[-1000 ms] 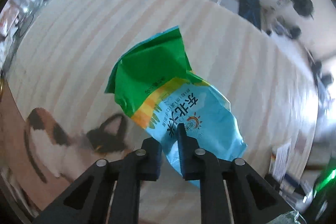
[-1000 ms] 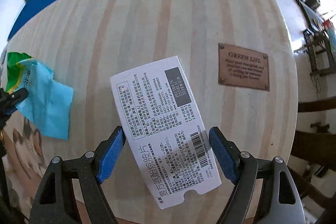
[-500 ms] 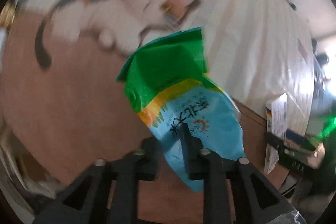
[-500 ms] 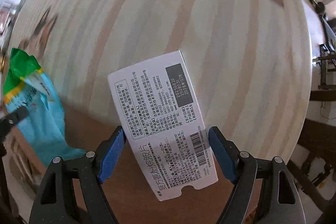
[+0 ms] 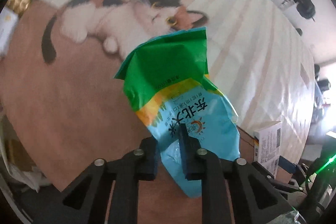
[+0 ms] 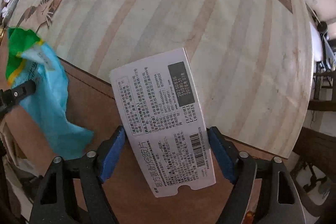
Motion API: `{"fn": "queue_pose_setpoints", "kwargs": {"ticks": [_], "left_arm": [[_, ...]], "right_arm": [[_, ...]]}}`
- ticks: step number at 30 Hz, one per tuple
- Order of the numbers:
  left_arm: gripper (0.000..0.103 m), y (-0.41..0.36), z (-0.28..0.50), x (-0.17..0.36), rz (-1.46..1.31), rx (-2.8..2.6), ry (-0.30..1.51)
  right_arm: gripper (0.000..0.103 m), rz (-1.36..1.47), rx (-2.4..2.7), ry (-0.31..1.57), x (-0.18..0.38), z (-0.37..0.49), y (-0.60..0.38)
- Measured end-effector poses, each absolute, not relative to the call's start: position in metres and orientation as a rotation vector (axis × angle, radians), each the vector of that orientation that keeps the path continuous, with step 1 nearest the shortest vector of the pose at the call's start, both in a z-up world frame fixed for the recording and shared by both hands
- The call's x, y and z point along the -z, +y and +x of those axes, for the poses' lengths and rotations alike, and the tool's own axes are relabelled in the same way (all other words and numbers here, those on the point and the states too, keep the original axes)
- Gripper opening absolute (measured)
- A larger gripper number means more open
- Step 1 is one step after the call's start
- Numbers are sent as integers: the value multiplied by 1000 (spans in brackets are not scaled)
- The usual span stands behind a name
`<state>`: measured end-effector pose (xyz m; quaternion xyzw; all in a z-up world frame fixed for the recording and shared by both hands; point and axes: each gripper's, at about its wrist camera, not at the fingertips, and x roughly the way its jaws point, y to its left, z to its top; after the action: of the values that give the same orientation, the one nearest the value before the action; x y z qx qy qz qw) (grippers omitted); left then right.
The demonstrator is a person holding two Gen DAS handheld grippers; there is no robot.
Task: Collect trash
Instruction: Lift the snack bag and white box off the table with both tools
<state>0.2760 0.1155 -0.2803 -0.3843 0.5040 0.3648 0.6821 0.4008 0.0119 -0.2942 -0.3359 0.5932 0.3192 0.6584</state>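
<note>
Trash in both tongs: we are pinching the blue-green snack bag in our left tongs and gripping the white medicine box between the blue pads of our right tongs, both hanging over a brown cardboard box beside the striped desk.

Bag blue-green-yellow; box white, black print.

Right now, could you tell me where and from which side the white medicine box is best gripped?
Grip the white medicine box across its two long narrow edges near the barcode end, coming in lengthwise from that end. It is flat and broad-faced, so only the width fits between the jaws. The right gripper already holds it this way.
</note>
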Motion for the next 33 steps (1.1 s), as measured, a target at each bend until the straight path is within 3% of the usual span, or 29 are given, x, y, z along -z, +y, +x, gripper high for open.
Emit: {"fn": "queue_pose_setpoints", "kwargs": {"ticks": [11, 18, 33], "left_arm": [[4, 81, 256, 213, -635, -850, 1075], [4, 80, 225, 207, -584, -886, 1053], [4, 13, 93, 182, -594, -910, 964]], "right_arm": [[79, -644, -749, 1340, 272, 411, -24], [79, -578, -795, 1316, 244, 404, -42], [78, -498, -905, 1190, 202, 296, -98]]}}
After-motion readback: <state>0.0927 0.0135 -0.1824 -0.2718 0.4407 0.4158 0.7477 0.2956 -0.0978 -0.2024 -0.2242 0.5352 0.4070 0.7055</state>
